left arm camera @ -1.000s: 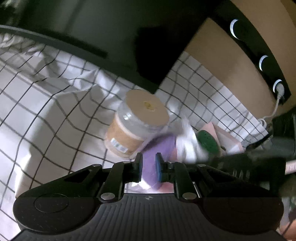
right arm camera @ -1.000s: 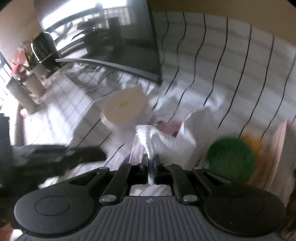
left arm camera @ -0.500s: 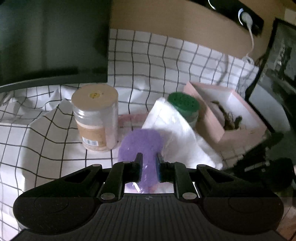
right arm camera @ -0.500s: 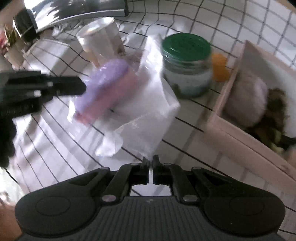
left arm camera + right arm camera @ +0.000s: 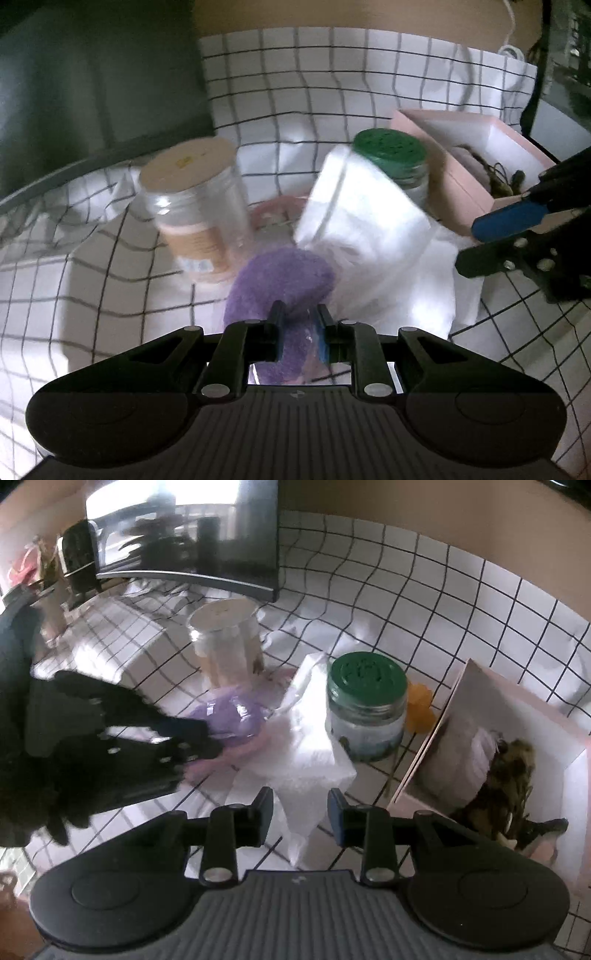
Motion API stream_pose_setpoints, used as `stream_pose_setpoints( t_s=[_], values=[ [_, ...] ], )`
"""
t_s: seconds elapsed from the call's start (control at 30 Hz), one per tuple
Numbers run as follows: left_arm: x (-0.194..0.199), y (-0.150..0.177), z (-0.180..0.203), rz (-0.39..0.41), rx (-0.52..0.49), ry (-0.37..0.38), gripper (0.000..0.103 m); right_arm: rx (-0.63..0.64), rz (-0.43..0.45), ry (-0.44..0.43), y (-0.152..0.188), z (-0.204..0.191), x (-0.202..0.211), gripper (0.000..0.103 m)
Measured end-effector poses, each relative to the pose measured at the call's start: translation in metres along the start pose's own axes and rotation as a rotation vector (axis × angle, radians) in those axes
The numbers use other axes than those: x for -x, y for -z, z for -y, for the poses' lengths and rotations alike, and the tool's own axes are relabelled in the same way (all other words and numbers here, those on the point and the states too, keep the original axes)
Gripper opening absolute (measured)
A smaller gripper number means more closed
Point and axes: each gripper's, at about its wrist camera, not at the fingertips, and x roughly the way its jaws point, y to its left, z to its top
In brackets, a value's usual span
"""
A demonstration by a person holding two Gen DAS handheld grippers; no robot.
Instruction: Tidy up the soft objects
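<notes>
White cloth with a black grid (image 5: 461, 602) covers the table, with a dark monitor (image 5: 207, 542) standing at the back. On it stand a clear plastic jar with a tan lid (image 5: 195, 210) and a glass jar with a green lid (image 5: 364, 709), and an open pink cardboard box (image 5: 476, 177) sits off to the right with soft things already inside.

A second ago the right gripper (image 5: 300, 808) was pinched shut on the crumpled white plastic bag (image 5: 314, 760); now its jaws are opening and stand clear of the film, which lies slack between them and rests on the table against the green-lidded jar. The left gripper (image 5: 298, 325) is easing too, its jaws opening, yet the fuzzy purple soft pad (image 5: 284, 291) still sits between its pads and looks lightly pinched. That pad lies in the mouth of the bag, just in front of the tan-lidded jar.

I judge the bagging step to be ending: the right side has let go, and the left is about to. A loose bag mouth could let the pad slide back out
</notes>
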Motion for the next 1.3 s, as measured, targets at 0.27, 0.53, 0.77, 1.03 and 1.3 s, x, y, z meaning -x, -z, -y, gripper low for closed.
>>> stream_pose_setpoints(
  t_s=[0.27, 0.53, 0.77, 1.03, 1.3],
  values=[
    [-0.001, -0.007, 0.001, -0.034, -0.019, 0.137, 0.058, -0.104, -0.037, -0.001, -0.003, 0.008, -0.031, 0.032],
    [0.018, -0.010, -0.003, 0.069, -0.095, 0.086, 0.062, -0.082, -0.016, 0.022, 0.005, 0.010, -0.016, 0.032],
    [-0.016, -0.016, -0.020, -0.026, -0.058, 0.090, 0.066, -0.063, 0.012, -0.003, 0.003, 0.004, -0.011, 0.032],
    [-0.025, -0.017, -0.022, 0.010, -0.038, 0.135, 0.074, -0.019, 0.038, 0.002, -0.001, -0.003, -0.005, 0.044],
    [-0.025, -0.018, -0.027, -0.001, -0.022, 0.122, 0.074, -0.033, -0.031, 0.059, -0.020, 0.000, -0.033, 0.046]
  ],
)
